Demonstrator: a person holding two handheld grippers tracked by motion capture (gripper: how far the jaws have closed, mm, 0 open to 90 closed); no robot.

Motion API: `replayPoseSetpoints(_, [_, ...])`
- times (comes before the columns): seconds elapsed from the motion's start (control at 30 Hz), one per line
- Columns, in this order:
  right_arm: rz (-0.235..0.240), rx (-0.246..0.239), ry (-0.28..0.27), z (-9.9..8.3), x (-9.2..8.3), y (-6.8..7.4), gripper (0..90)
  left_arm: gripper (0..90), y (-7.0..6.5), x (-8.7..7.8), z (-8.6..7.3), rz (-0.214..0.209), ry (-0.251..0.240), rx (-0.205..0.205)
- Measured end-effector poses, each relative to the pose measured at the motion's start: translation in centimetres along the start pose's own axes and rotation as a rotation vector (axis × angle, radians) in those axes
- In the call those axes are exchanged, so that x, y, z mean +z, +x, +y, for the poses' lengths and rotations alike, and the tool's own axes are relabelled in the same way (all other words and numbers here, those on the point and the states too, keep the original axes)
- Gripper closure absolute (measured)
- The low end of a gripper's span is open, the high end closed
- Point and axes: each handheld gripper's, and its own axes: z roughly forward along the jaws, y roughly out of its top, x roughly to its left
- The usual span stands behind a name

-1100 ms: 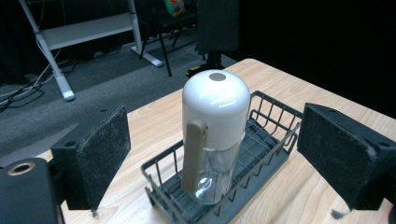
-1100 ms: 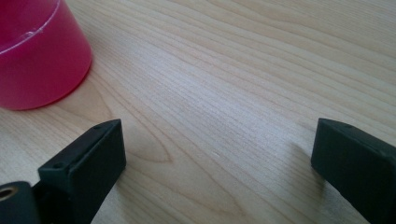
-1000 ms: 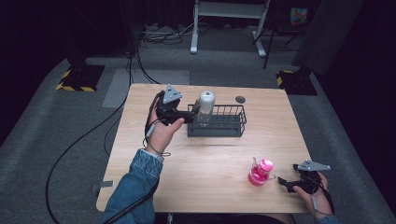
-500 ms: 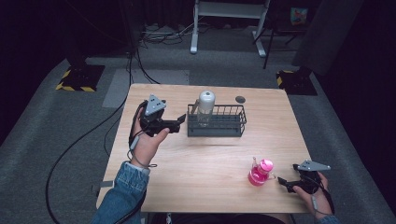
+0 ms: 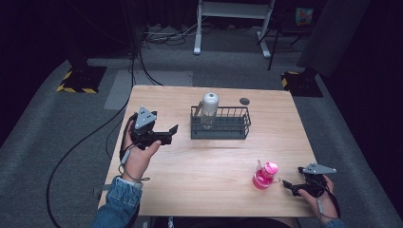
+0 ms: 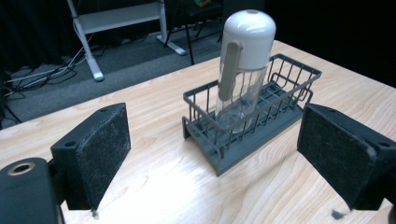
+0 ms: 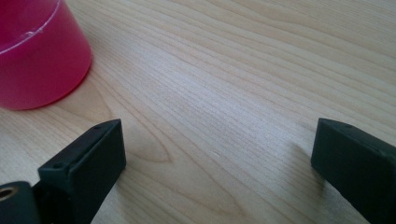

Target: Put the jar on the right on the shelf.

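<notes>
From the high view, no writing could be read on anything. The left gripper (image 5: 172,130), which a second earlier was right at the wire rack (image 5: 220,124) and the clear bottle (image 5: 208,109) with its white domed cap, had drawn back to the left, its jaws wide and empty. The right gripper (image 5: 287,184) lay low on the pale wooden table (image 5: 209,161), just beside the pink bottle (image 5: 264,176), unmoved.

In the left gripper view, felt-faced pads (image 6: 100,149) framed the dark grey rack (image 6: 280,100), the bottle (image 6: 243,70) upright in its near end.

In the right gripper view, open, empty jaws flanked bare wood grain, the translucent pink bottle (image 7: 39,56) ahead to the left.
</notes>
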Motion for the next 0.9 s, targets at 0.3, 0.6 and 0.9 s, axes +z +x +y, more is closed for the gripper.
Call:
replayPoseSetpoints(0.3, [0.0,0.0,0.0,0.0,0.0,0.0,2.9,9.2,0.6,-0.9,-2.5,0.021,0.02,-0.02])
replayPoseSetpoints(0.6, [0.0,0.0,0.0,0.0,0.0,0.0,2.9,8.6,1.1,-1.3,-5.6,0.046,0.052,-0.046])
replayPoseSetpoints(0.9, [0.001,0.0,0.001,0.0,0.0,0.0,2.9,7.9,1.4,-1.6,-8.4,0.073,0.083,-0.065])
